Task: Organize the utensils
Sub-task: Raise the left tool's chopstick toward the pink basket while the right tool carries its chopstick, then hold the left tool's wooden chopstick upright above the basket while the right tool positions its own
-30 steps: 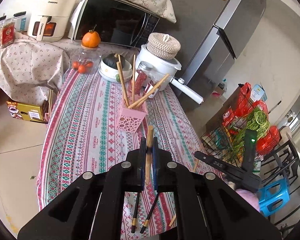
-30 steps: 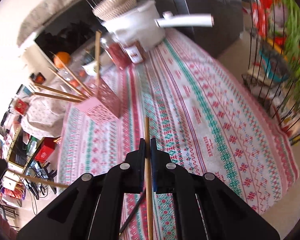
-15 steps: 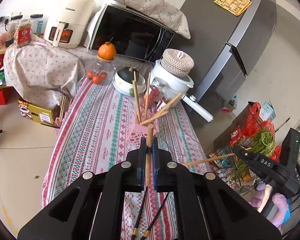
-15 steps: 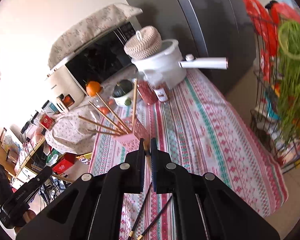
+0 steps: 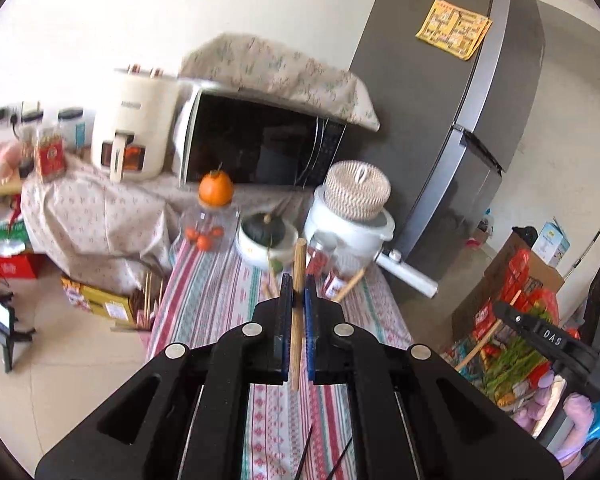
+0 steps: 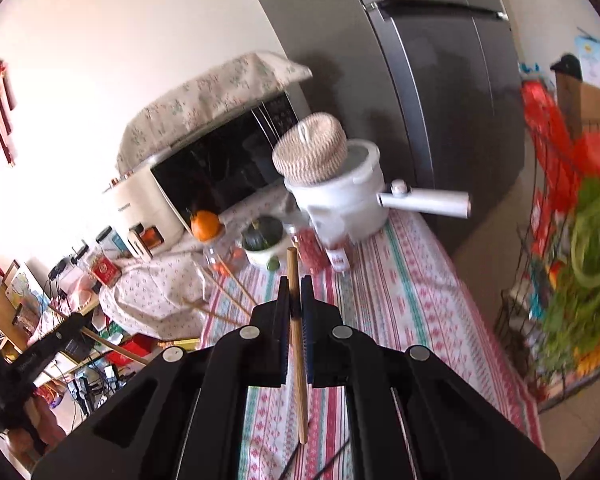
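Observation:
My left gripper (image 5: 296, 280) is shut on a wooden chopstick (image 5: 299, 256) that stands almost upright between the blue pads, high above the striped tablecloth (image 5: 220, 292). My right gripper (image 6: 295, 280) is likewise shut on a second wooden chopstick (image 6: 300, 400). Each gripper also shows in the other's view: the right gripper (image 5: 540, 330) at the right, the left gripper (image 6: 56, 336) at the lower left, both with their stick poking out. Tips of several chopsticks (image 6: 220, 288) stick up in front of the jaws; their pink holder is hidden. Thin black chopsticks (image 5: 304, 452) lie on the cloth below.
At the table's far end stand a white pot with a woven lid (image 5: 352, 216), red spice jars (image 6: 312, 248), a bowl with a green squash (image 5: 266, 236) and a jar topped by an orange (image 5: 216, 188). Behind are a microwave (image 5: 260, 152), an air fryer (image 5: 132, 136) and a grey fridge (image 5: 440, 100). A wire rack of vegetables (image 6: 572, 260) stands to the right.
Both grippers have risen well above the table with their chopsticks still held, and tilted up. The pink holder has slipped out of sight behind the jaws.

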Demonstrator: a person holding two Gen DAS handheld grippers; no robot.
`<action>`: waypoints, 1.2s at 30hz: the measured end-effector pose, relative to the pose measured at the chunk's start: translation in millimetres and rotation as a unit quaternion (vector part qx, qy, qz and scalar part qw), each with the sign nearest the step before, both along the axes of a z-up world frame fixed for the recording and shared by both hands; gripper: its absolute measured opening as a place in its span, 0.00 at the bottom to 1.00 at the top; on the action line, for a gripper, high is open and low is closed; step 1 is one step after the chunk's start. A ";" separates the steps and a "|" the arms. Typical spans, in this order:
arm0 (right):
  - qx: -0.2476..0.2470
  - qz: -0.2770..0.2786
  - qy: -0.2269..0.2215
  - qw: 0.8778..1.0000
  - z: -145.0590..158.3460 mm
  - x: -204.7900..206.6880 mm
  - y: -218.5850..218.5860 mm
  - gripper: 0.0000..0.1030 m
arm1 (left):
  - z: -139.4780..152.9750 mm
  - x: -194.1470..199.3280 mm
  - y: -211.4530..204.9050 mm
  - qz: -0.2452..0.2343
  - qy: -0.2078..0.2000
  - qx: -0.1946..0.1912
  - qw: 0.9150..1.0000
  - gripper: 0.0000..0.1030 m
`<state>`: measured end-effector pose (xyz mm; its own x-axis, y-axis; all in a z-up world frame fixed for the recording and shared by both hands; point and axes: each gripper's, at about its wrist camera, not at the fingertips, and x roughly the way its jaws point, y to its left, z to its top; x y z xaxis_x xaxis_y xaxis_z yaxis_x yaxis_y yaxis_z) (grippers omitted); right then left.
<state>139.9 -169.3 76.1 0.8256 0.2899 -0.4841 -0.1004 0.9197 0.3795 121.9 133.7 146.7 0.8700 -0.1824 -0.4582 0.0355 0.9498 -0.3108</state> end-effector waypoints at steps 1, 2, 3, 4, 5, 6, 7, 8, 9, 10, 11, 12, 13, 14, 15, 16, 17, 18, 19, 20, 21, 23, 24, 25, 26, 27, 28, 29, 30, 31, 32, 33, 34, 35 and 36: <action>-0.003 0.001 -0.007 1.000 7.5 4.5 1.5 0.05 | 8.1 3.2 -2.5 -0.001 -0.008 0.003 1.000 0.04; -0.006 0.002 -0.013 1.000 13.4 8.4 3.2 0.05 | 15.7 7.2 -5.6 -0.003 -0.015 0.005 1.000 0.04; -0.009 0.002 -0.017 1.000 17.9 11.4 4.6 0.05 | 24.6 14.1 -10.6 -0.003 -0.024 0.008 1.000 0.04; -0.012 0.002 -0.024 1.000 23.5 16.3 6.7 0.05 | 28.7 19.3 -13.4 -0.003 -0.027 0.009 1.000 0.04; -0.012 0.002 -0.027 1.000 26.8 19.8 8.2 0.05 | 32.4 25.5 -16.8 -0.003 -0.030 0.010 0.999 0.04; -0.012 0.003 -0.031 0.999 30.9 25.8 10.2 0.05 | 35.2 33.7 -21.6 -0.003 -0.034 0.011 0.999 0.04; -0.013 0.003 -0.034 0.999 32.9 30.2 11.9 0.05 | 36.7 40.9 -25.2 -0.001 -0.036 0.011 0.999 0.04; -0.013 0.002 -0.038 0.999 35.2 35.6 13.5 0.05 | 37.0 48.5 -29.1 0.001 -0.038 0.013 0.999 0.04; -0.014 0.000 -0.041 0.999 36.9 41.5 15.1 0.05 | 35.6 58.7 -33.7 0.006 -0.040 0.017 0.999 0.04; -0.013 -0.001 -0.043 0.999 37.9 46.4 15.9 0.05 | 33.0 67.0 -37.3 0.011 -0.041 0.019 0.999 0.04; -0.011 -0.003 -0.044 0.999 37.8 52.7 16.8 0.05 | 30.2 74.4 -41.0 0.014 -0.040 0.021 0.999 0.04; -0.009 -0.003 -0.043 0.999 36.7 59.4 17.4 0.05 | 26.2 84.9 -46.2 0.016 -0.036 0.025 0.999 0.04; -0.007 -0.004 -0.041 0.999 35.2 64.7 17.6 0.05 | 23.1 90.3 -50.1 0.020 -0.034 0.027 0.999 0.04; -0.006 -0.005 -0.038 0.999 32.7 71.2 17.9 0.05 | 19.9 94.2 -52.8 0.021 -0.033 0.028 0.999 0.04; -0.005 -0.006 -0.035 0.999 31.5 74.4 18.4 0.05 | 17.7 96.6 -54.0 0.016 -0.034 0.025 0.999 0.04; -0.003 -0.004 -0.029 1.000 28.6 81.1 18.3 0.05 | 17.6 96.9 -53.6 0.010 -0.037 0.020 0.999 0.04; -0.001 -0.003 -0.026 1.000 26.9 84.8 18.1 0.05 | 18.9 96.8 -52.7 0.003 -0.039 0.016 0.999 0.04; 0.000 -0.002 -0.025 1.000 26.1 86.3 18.5 0.05 | 21.7 96.1 -51.4 0.000 -0.042 0.016 0.999 0.04; -0.002 -0.001 -0.026 1.000 25.3 90.3 18.8 0.05 | 24.4 95.9 -51.6 0.000 -0.043 0.021 0.999 0.04; -0.003 -0.001 -0.025 1.000 24.9 92.5 19.8 0.05 | 26.3 96.6 -52.7 0.000 -0.044 0.027 0.999 0.04; -0.002 -0.001 -0.025 1.000 24.5 94.4 20.3 0.05 | 28.5 97.0 -53.9 0.004 -0.047 0.035 0.998 0.04; 0.003 0.001 -0.021 1.000 24.0 98.9 21.9 0.05 | 31.6 97.9 -54.7 0.010 -0.051 0.043 0.998 0.04; 0.002 0.001 -0.021 1.000 24.4 99.5 22.9 0.05 | 33.7 99.2 -54.5 0.011 -0.051 0.043 0.998 0.04; 0.000 0.000 -0.023 1.000 25.6 99.9 24.3 0.05 | 35.4 100.8 -54.6 0.011 -0.051 0.043 0.998 0.04; -0.002 0.000 -0.025 1.000 27.0 100.0 25.9 0.05 | 37.8 101.5 -55.7 0.012 -0.053 0.047 0.997 0.04; -0.004 0.000 -0.026 1.000 28.4 100.2 27.3 0.05 | 39.0 102.0 -56.8 0.013 -0.055 0.052 0.997 0.04; -0.005 0.000 -0.028 1.000 30.2 100.6 28.9 0.05 | 39.7 103.1 -57.5 0.015 -0.055 0.055 0.997 0.04; -0.005 0.001 -0.029 1.000 31.0 100.5 29.3 0.05 | 39.4 104.5 -59.1 0.016 -0.055 0.060 0.997 0.04; -0.005 0.001 -0.030 1.000 32.4 100.7 30.5 0.05 | 38.1 105.5 -59.9 0.016 -0.054 0.061 0.997 0.04; -0.005 0.001 -0.033 0.999 33.7 100.7 31.6 0.05 | 35.8 107.2 -60.6 0.017 -0.051 0.062 0.997 0.04; -0.004 0.000 -0.034 0.999 34.3 101.1 32.3 0.05 | 31.7 109.6 -61.3 0.018 -0.048 0.063 0.997 0.04; -0.003 0.000 -0.035 0.999 34.4 101.7 33.1 0.05 | 26.3 112.8 -62.1 0.020 -0.044 0.063 0.997 0.04; -0.003 0.000 -0.036 0.999 33.5 102.7 34.3 0.05 | 20.0 117.2 -62.9 0.021 -0.036 0.064 0.997 0.05; -0.003 0.000 -0.034 0.999 31.5 104.6 35.6 0.05 | 9.0 125.9 -65.2 0.017 -0.016 0.069 0.997 0.05; -0.001 -0.001 -0.030 1.000 28.7 106.9 36.8 0.05 | 0.8 132.6 -67.3 0.012 0.003 0.075 0.997 0.06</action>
<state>246.9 -132.5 104.9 0.8533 0.2880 -0.4346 -0.1216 0.9205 0.3712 254.5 66.4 147.5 0.8709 -0.0908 -0.4830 0.0108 0.9861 -0.1659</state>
